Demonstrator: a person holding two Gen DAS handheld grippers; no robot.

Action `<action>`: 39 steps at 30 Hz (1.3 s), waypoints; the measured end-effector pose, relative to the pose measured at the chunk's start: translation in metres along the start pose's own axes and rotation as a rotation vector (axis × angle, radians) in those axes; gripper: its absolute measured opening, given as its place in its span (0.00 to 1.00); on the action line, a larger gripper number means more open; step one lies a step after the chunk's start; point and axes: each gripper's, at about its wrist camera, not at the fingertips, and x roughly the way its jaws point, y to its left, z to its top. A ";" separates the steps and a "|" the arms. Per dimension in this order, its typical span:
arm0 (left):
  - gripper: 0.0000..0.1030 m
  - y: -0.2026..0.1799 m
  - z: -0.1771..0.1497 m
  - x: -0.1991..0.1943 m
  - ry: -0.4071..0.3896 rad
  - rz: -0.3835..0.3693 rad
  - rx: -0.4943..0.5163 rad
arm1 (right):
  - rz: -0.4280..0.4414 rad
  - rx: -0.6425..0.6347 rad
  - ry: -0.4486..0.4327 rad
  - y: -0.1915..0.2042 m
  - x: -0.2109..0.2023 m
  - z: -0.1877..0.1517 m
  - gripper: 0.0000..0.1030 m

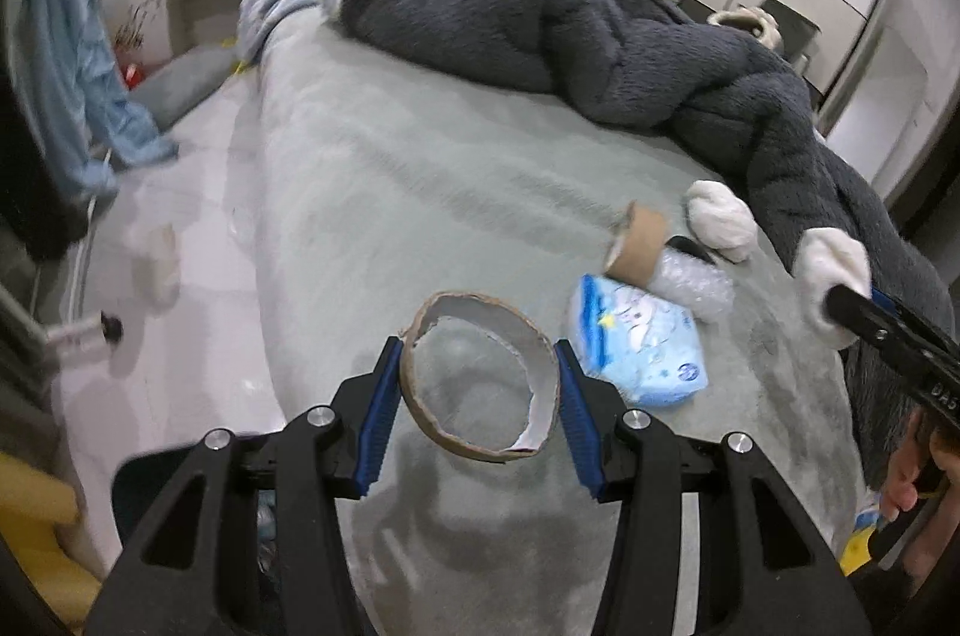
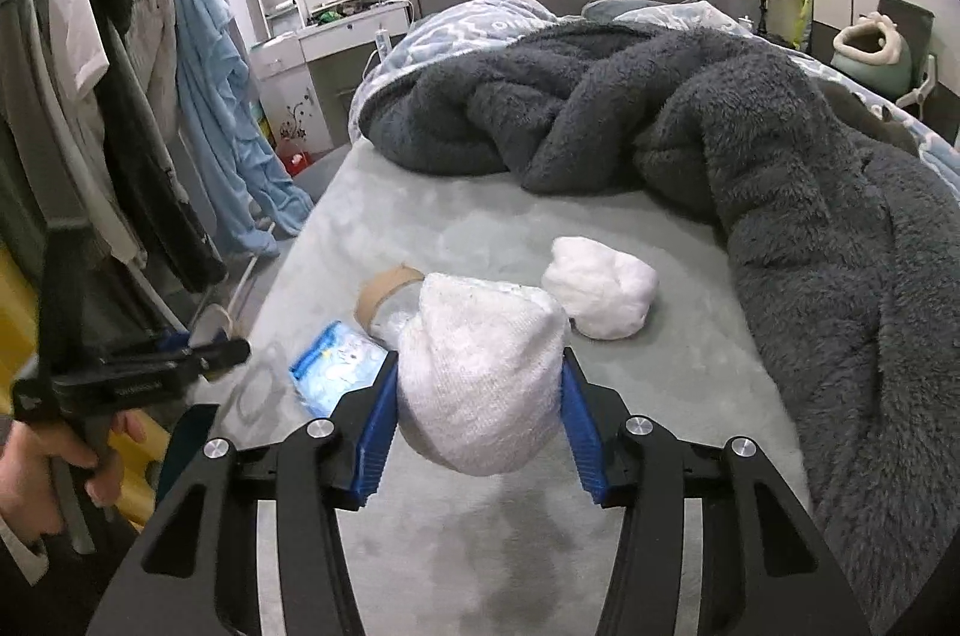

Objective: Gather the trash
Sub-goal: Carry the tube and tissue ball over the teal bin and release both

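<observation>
Gripping a cardboard ring (image 1: pixel 480 375), left jaws wide; right jaws clamp a white, seemingly paper wad (image 2: pixel 480 384).

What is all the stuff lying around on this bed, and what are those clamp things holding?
cardboard ring: one, brown, held between the left gripper's fingers
white wad: one, held between the right gripper's fingers
second white wad: one, on the bed beside the blanket
cardboard tube: one, brown, on the bed
tissue pack: one, blue, on the bed
fleece blanket: one, dark grey, bunched
bed: one, grey cover
left gripper: black, blue fingers
right gripper: black, blue fingers
</observation>
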 end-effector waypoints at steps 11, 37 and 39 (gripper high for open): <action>0.51 0.048 -0.024 0.007 0.103 0.093 -0.069 | 0.111 -0.005 0.011 0.058 0.007 -0.002 0.50; 0.51 0.191 -0.097 0.027 0.420 0.209 -0.332 | 0.275 -0.245 0.143 0.220 0.098 0.005 0.50; 0.51 0.203 -0.104 0.028 0.444 0.204 -0.369 | 0.283 -0.263 0.162 0.230 0.108 0.002 0.50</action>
